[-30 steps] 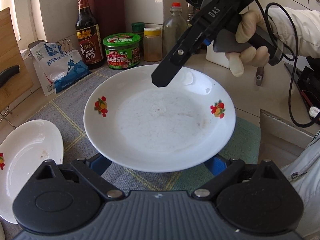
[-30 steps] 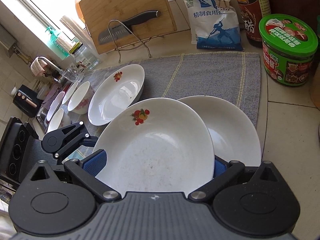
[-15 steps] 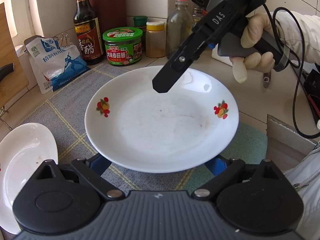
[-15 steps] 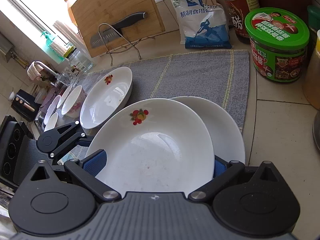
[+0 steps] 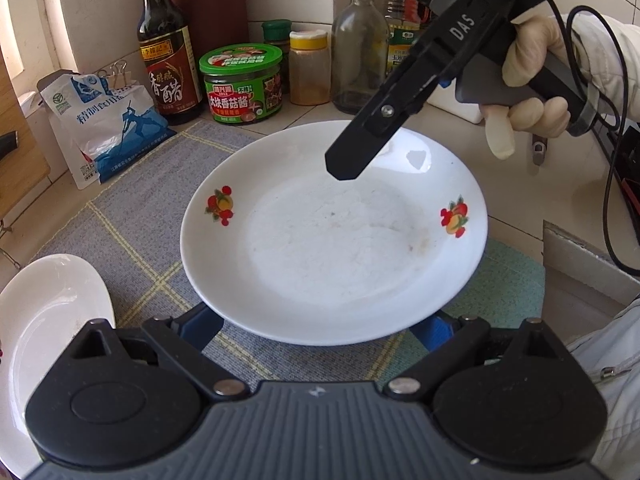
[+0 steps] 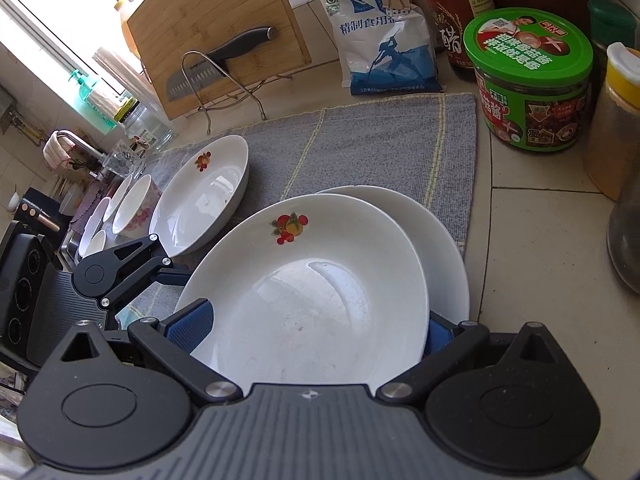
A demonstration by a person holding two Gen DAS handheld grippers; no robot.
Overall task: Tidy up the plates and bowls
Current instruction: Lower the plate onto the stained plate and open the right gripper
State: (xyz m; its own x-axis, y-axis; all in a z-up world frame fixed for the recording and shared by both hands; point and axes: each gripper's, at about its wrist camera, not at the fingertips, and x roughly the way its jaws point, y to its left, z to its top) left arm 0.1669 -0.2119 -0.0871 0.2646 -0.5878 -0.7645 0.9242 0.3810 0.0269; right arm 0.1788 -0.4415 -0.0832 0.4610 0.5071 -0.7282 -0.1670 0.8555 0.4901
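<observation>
My left gripper is shut on the near rim of a white plate with fruit prints and holds it above the grey mat. My right gripper is shut on a second white fruit-print plate, held tilted just over the plate in my left gripper. In the left wrist view the right gripper's body hangs over the far rim. Another plate lies on the mat to the left; it also shows in the left wrist view.
Several small bowls stand by the sink at far left. A green-lidded jar, vinegar bottle, salt bag, spice jars and a cutting board with a knife line the back. A teal cloth lies at the right.
Both held plates moved slightly toward the back of the counter, towards the jars. The lone plate on the mat shifted left in view. Both grips stayed shut.
</observation>
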